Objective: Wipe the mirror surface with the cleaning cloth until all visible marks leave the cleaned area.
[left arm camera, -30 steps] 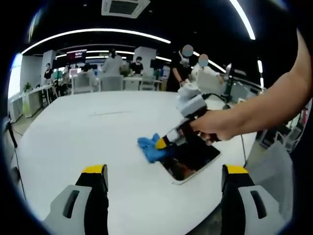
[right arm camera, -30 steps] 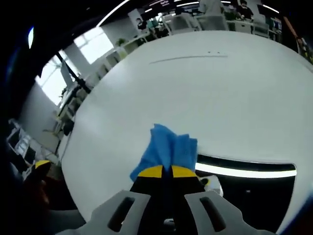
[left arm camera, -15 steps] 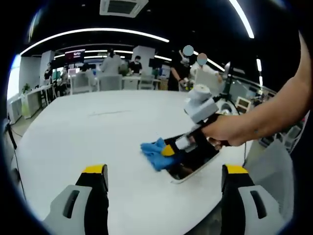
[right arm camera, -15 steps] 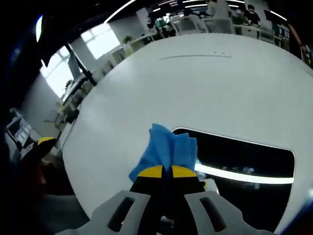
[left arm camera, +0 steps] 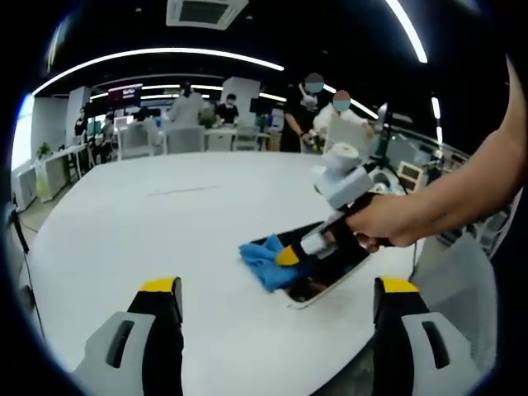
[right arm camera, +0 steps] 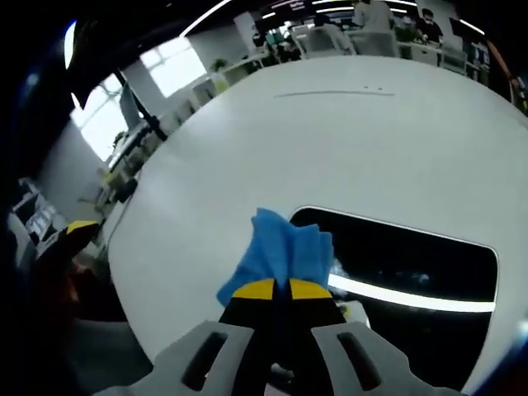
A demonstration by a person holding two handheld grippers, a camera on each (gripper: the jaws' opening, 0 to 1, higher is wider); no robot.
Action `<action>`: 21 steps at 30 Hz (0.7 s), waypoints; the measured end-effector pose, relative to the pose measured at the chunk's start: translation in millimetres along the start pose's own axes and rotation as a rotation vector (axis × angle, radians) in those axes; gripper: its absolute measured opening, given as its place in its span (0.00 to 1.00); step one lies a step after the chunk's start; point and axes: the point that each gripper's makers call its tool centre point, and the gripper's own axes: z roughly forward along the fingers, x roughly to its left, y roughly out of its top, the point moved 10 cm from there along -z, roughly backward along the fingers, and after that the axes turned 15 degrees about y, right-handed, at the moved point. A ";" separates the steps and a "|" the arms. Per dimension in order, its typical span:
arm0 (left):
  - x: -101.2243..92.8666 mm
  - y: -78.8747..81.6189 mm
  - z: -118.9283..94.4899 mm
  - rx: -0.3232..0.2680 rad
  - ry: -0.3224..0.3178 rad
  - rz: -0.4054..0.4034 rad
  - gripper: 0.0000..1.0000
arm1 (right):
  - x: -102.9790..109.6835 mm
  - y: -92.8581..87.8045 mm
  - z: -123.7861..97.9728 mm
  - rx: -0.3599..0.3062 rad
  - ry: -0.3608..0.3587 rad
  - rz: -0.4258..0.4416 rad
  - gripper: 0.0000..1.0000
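Observation:
A flat rectangular mirror (right arm camera: 404,264) with a white rim lies on the white table, reflecting the dark ceiling and a light strip. My right gripper (right arm camera: 278,289) is shut on a crumpled blue cloth (right arm camera: 285,256), which rests at the mirror's left end. In the left gripper view the right gripper (left arm camera: 288,257) comes in from the right, held by a person's hand (left arm camera: 388,223), and presses the blue cloth (left arm camera: 266,262) on the near-left corner of the mirror (left arm camera: 330,268). My left gripper (left arm camera: 276,285) stands open in front of it, above the table, holding nothing.
The round white table (left arm camera: 157,223) spreads wide to the left and behind the mirror. The mirror lies close to the table's right edge. Desks, chairs and several people (left arm camera: 309,111) stand in the office beyond the table.
The right gripper and cloth have slid along the mirror's edge toward its near end. More of the mirror now fills the right gripper view.

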 end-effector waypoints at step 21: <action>-0.4 1.4 -0.6 -0.010 0.010 -0.006 0.96 | -22.9 -9.2 -25.0 -0.013 -0.032 -0.014 0.00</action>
